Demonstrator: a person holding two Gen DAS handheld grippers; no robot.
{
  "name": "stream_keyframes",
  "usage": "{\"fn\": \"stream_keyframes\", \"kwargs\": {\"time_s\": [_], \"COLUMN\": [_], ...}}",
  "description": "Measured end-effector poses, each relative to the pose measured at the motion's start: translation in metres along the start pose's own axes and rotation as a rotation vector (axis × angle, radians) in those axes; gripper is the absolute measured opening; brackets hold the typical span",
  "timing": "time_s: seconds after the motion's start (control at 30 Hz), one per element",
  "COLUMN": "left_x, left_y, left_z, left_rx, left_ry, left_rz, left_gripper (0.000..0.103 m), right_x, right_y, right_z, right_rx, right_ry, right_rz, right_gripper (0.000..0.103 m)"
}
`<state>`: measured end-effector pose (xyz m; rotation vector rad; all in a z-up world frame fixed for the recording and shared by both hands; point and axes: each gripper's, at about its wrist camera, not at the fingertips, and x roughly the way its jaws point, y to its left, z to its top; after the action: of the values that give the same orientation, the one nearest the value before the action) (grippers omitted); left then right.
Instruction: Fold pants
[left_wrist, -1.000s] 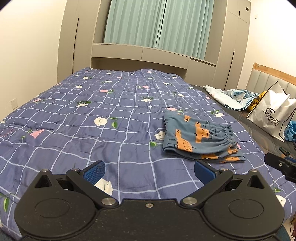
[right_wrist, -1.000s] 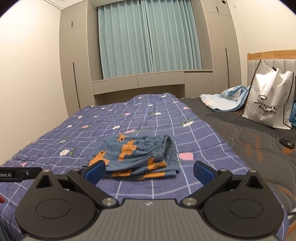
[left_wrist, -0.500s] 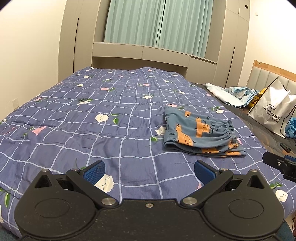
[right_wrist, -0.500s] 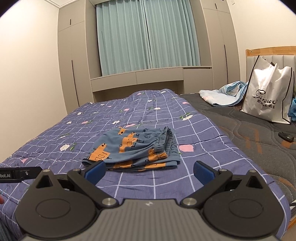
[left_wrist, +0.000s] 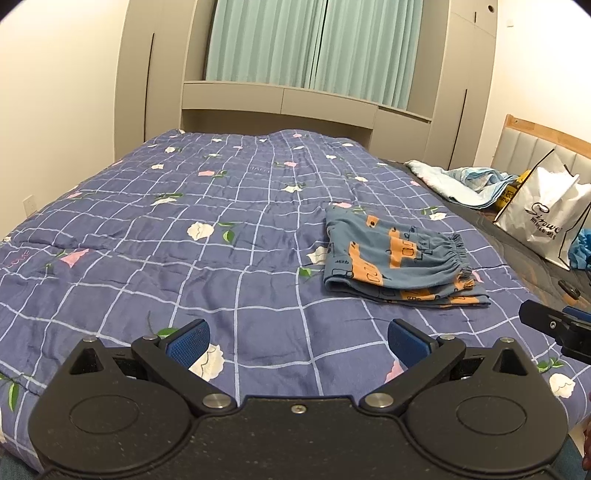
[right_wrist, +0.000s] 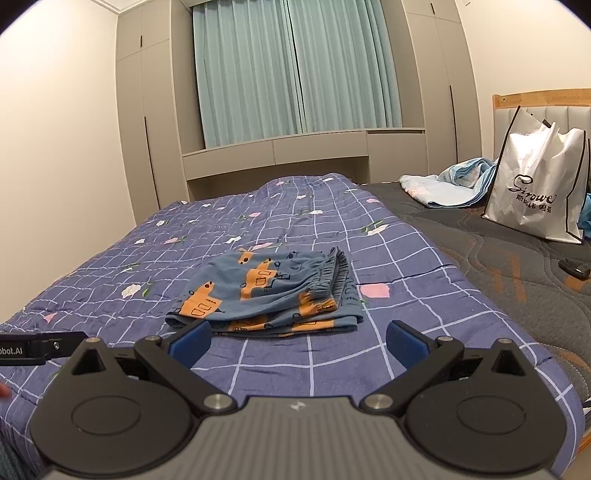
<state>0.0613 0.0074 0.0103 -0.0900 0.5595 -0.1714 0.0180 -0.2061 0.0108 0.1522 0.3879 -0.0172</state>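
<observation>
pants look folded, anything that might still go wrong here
The pants lie folded, but the bottom layer pokes out past the waistband, so a nudge from either open gripper, left gripper or right gripper, might skew the stack. They also sit near the quilt edge by the bare mattress.

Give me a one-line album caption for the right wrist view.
Open right gripper hovers above folded blue pants lying on a checked quilt.
</observation>
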Motion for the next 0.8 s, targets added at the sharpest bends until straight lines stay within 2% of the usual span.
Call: {"fn": "stream_keyframes", "kwargs": {"time_s": [0.3, 0.8], "left_x": [0.0015, 0.0015], "left_y": [-0.0015, -0.0013], "left_z": [-0.003, -0.004], "left_rx": [0.012, 0.017], "left_ry": [0.006, 0.007], "left_rz": [0.032, 0.023], "left_gripper": [0.102, 0.102], "right_x": [-0.0003, 0.0017], "right_y": [0.0005, 0.0016], "right_z": [-0.0007, -0.0036], "right_rx": [-0.002, -0.005], "right_ry": [0.002, 0.013], "right_rz": [0.002, 0.007], "right_gripper": [0.103, 0.103]}}
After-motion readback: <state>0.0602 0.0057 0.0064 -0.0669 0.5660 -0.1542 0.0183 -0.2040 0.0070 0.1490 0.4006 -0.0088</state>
